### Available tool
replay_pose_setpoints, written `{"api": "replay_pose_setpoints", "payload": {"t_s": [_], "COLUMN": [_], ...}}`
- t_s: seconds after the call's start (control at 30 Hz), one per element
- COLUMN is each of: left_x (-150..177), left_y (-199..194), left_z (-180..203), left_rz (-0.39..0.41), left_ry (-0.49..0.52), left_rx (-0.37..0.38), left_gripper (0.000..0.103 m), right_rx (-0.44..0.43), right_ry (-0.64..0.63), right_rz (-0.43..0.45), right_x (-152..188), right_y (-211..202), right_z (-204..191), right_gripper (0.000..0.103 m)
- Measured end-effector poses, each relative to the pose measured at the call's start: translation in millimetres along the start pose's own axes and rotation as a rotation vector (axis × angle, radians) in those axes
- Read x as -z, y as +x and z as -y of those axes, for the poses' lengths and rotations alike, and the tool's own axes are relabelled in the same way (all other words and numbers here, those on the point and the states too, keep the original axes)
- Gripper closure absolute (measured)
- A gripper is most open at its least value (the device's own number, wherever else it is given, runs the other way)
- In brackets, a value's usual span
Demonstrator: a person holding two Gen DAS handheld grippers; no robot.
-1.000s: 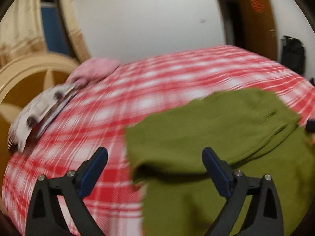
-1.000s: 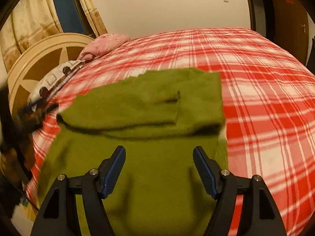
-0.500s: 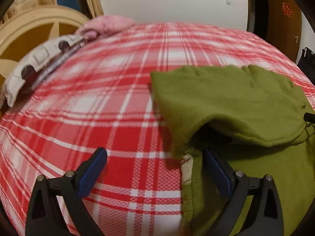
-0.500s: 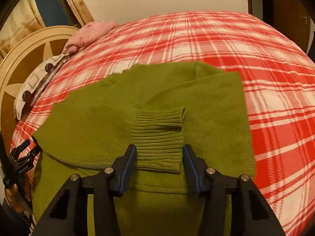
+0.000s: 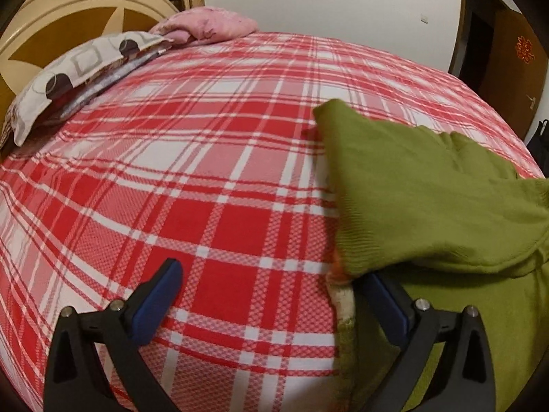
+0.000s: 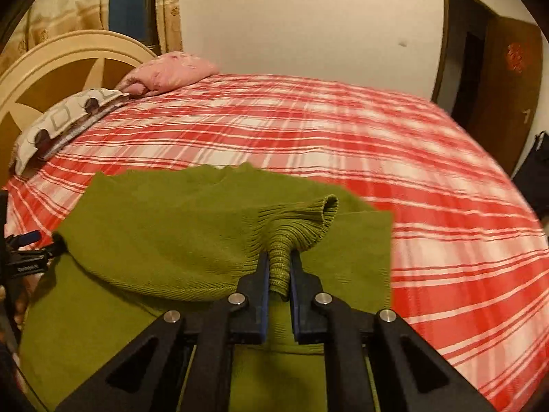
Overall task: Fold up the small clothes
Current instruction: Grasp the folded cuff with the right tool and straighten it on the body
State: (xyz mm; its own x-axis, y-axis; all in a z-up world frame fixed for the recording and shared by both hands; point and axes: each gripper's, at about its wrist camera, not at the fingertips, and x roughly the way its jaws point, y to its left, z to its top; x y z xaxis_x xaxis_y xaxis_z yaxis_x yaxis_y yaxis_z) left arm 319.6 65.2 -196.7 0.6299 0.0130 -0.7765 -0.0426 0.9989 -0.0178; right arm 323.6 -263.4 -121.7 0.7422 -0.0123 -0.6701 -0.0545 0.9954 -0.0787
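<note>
A green knit sweater (image 6: 144, 240) lies on the red plaid bed, with a sleeve folded across its body. My right gripper (image 6: 278, 267) is shut on the sleeve's ribbed cuff (image 6: 302, 219) and holds it bunched, a little above the body. In the left wrist view the sweater (image 5: 429, 189) fills the right side. My left gripper (image 5: 271, 281) is open. Its left finger is over bare bedspread. Its right finger (image 5: 387, 302) sits under the sweater's folded left edge.
The red and white plaid bedspread (image 5: 206, 178) covers the bed. A patterned pillow (image 5: 79, 68) and a pink pillow (image 5: 209, 27) lie by the cream headboard (image 5: 85, 13) at the far left. A brown door (image 6: 507, 79) stands at the right.
My right gripper has moved onto the sleeve cuff, closed on it and lifted it. My left gripper has moved to the sweater's left edge, its right finger now under the fold.
</note>
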Motion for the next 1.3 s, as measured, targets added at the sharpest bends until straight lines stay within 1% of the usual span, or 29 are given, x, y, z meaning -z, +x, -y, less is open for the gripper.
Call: {"api": "replay_pose_setpoints", "payload": {"t_s": [0.1,0.23,0.33,0.43,0.63,0.7,0.73,0.83,0.87,0.93,1.0,1.03,1.1,1.13,1.17,1.2,1.23,1.3], "left_x": [0.4,1.3,1.0,0.8,2.4,4.8,6.4,9.3,10.3,10.1,3.6,-1.2,-15.6,-21.4,-30.1,-37.5,-42.9,-52.6], "left_y": [0.6,-2.4,-3.6,-3.7,-5.5,-11.6,-14.4,-25.5,-34.7,-50.3,-69.1,-73.9,-75.3,-72.6,-66.4,-57.9,-50.1,-30.1], "left_z": [2.3,8.3,9.0,9.3,7.5,7.1,7.2,5.1,2.6,-2.2,-7.9,-8.0,-3.6,1.1,8.0,14.8,20.3,31.5], "left_rz": [-0.005,0.008,0.014,0.014,0.007,0.021,0.022,0.035,0.058,0.11,0.182,0.204,0.223,0.222,0.225,0.226,0.218,0.181], "left_ry": [0.01,0.044,0.053,0.057,0.051,0.049,0.053,0.05,0.045,0.032,0.012,0.01,0.019,0.03,0.049,0.068,0.084,0.106], "left_rx": [-0.003,-0.007,-0.009,-0.013,-0.01,-0.021,-0.03,-0.043,-0.059,-0.059,-0.062,-0.059,-0.05,-0.051,-0.064,-0.079,-0.091,-0.098], "left_gripper": [0.0,0.0,0.0,0.0,0.0,0.0,0.0,0.0,0.0,0.0,0.0,0.0,0.0,0.0,0.0,0.0,0.0,0.0], "right_rx": [0.027,0.069,0.064,0.065,0.058,0.052,0.049,0.044,0.043,0.038,0.04,0.049,0.096,0.123,0.131,0.118,0.073,0.001], "right_ry": [0.014,0.031,0.043,0.044,0.037,0.034,0.034,0.014,0.012,0.008,0.001,-0.005,-0.015,-0.018,-0.013,-0.005,0.005,-0.005], "right_rz": [-0.035,-0.081,-0.119,-0.129,-0.147,-0.153,-0.154,-0.159,-0.161,-0.168,-0.169,-0.167,-0.132,-0.106,-0.076,-0.056,-0.035,-0.036], "right_x": [2.9,13.2,23.0,28.6,28.0,29.6,29.9,31.1,31.6,32.5,33.3,32.9,29.4,26.2,21.5,17.1,10.3,1.6], "right_y": [8.8,29.7,40.5,43.1,45.7,44.0,42.8,39.5,38.0,34.1,31.0,28.6,19.5,13.9,8.3,5.0,2.7,5.8], "right_z": [10.2,24.9,30.1,32.4,34.0,35.5,36.2,36.5,37.1,38.9,40.2,41.0,41.9,41.8,41.2,40.1,35.4,23.5], "right_gripper": [0.094,0.094,0.094,0.094,0.094,0.093,0.09,0.088,0.086,0.084,0.081,0.078,0.075,0.072,0.067,0.064,0.06,0.059]}}
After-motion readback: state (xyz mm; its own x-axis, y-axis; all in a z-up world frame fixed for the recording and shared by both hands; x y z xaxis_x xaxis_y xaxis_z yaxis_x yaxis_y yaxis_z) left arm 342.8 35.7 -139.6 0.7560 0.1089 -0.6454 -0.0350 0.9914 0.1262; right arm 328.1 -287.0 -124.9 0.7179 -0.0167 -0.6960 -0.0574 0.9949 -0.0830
